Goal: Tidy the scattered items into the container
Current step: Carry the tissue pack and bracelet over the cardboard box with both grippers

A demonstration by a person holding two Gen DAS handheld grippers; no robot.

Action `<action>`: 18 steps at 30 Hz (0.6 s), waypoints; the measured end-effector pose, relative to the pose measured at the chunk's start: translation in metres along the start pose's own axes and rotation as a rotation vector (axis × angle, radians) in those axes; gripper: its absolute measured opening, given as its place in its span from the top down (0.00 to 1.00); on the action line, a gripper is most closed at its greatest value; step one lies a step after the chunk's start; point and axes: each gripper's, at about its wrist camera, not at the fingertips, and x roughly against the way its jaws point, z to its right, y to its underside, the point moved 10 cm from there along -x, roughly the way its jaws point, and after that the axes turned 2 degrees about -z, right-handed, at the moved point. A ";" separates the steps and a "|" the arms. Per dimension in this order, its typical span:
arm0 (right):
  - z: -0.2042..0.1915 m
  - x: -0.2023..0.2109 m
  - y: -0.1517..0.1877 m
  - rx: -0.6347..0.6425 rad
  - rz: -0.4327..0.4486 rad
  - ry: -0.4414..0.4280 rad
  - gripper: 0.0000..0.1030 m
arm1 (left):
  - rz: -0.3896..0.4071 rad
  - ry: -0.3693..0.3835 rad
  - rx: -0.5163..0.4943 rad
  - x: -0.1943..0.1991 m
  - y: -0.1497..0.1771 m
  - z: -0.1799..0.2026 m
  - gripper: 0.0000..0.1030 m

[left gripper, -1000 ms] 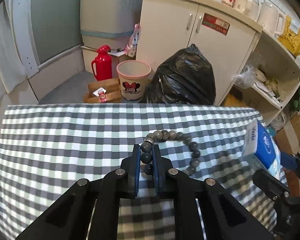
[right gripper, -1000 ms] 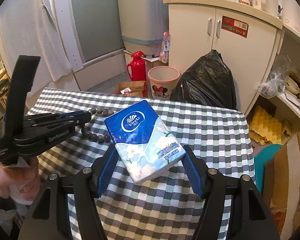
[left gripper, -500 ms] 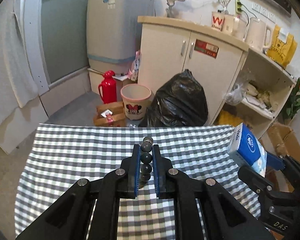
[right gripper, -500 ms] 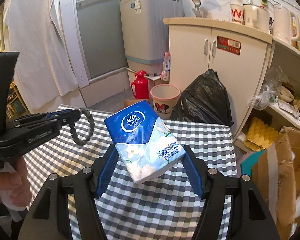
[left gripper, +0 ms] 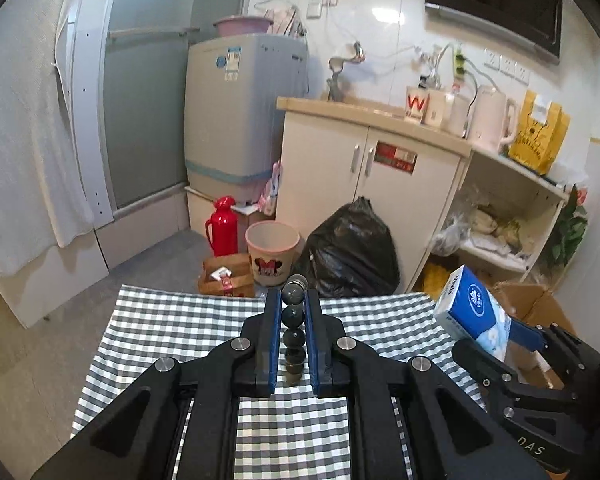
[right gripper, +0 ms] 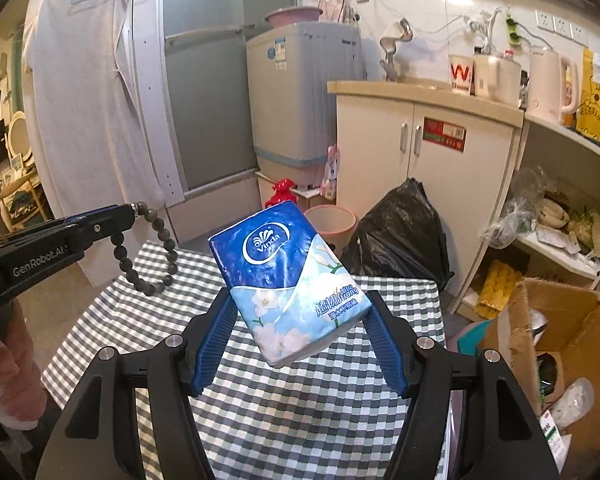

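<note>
Both items up off the checked tablecloth (right gripper: pixel 320 400) now, held in the air.

Left gripper (left gripper: pixel 292 320): blue pads clamped on a bead bracelet (left gripper: pixel 293 332), approx four beads pinched in a row between them. Seen from the right wrist cam, rest of the loop (right gripper: pixel 148 252) dangling free below the tips, clear of the cloth. Handling guess: light, floppy, zero stiffness, round glossy beads so prob slippery; likely to swing w/ any quick move. Best hold looks like exactly this, across several beads rather than one, so nothing rolls out. Elastic or thread inside, can't tell. Look: dark grey-green polished spheres, one lighter silvery bead at the tip end.

Right gripper (right gripper: pixel 298 320): fingers spread wide but pressed on both sides of a tissue pack (right gripper: pixel 288 280), lower half squeezed, top half sticking up and tilted left. Handling guess: v. light, soft, compressible; plastic film wrap shiny so some slip risk, esp. w/ grip this low on the pack. Mid-body hold prob safer; nothing fragile though. Look: blue top w/ white oval "Vinda" logo, pale blue bottom w/ white flowers and print.

Same pack visible at right edge of left wrist cam (left gripper: pixel 474 312), hovering past the table's right side, near a cardboard box (right gripper: pixel 556 336) on the floor. Whether that's the target container, can't tell.
</note>
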 end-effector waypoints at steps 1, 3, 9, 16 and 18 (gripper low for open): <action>-0.001 0.004 -0.002 0.001 0.007 0.002 0.38 | 0.010 0.002 -0.002 0.006 -0.002 0.001 0.90; -0.002 0.013 -0.004 0.000 0.018 0.009 0.38 | 0.028 0.003 -0.010 0.017 -0.006 0.004 0.90; 0.003 0.035 -0.009 -0.009 0.046 0.019 0.38 | 0.050 0.011 -0.021 0.035 -0.010 0.014 0.90; 0.028 0.058 -0.006 -0.036 0.068 0.052 0.38 | 0.060 0.038 -0.042 0.041 -0.010 0.043 0.90; 0.041 0.065 -0.004 -0.048 0.072 0.069 0.38 | 0.064 0.053 -0.048 0.042 -0.011 0.055 0.90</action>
